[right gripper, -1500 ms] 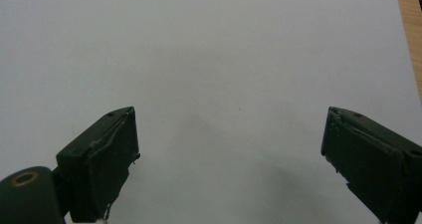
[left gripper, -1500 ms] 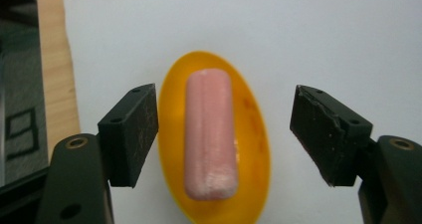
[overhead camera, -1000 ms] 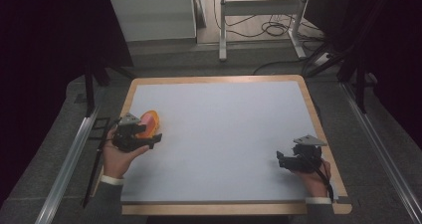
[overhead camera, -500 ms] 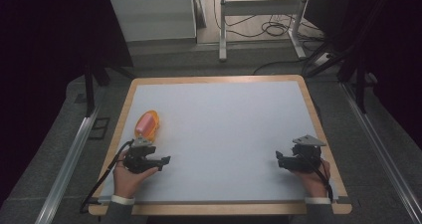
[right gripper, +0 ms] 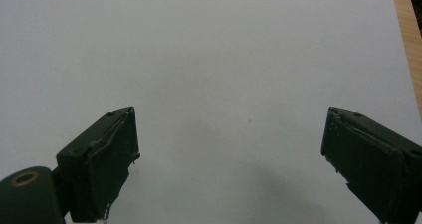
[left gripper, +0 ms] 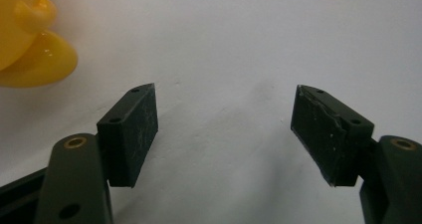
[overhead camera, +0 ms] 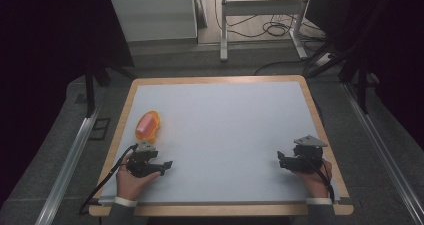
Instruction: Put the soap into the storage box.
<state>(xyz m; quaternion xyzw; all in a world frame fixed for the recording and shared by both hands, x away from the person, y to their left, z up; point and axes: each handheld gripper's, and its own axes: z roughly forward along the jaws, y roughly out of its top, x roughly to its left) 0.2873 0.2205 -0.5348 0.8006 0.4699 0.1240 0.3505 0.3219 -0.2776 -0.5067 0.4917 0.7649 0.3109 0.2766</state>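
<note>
The duck (overhead camera: 147, 126), an orange-yellow toy, lies near the left edge of the desk (overhead camera: 225, 115), just beyond the left tongs (overhead camera: 159, 166) and apart from them. In the left gripper view the duck (left gripper: 27, 40) sits off to the upper left, outside the line between the jaws, which stand wide open with nothing but bare white surface between them. A reach from here could go wrong in two ways, as I judge it: closing without first swinging toward the toy would catch air, and a sideways sweep could strike it with the outer face of a jaw and nudge the light, rounded toy toward the wooden rim, perhaps off the desk. Its smooth curved body may also squirt out of flat pads if pinched off-centre. The right tongs (overhead camera: 286, 161) rest near the right edge, well apart from the duck, jaws likewise wide open and empty (right gripper: 229, 154); too far to steady anything.
</note>
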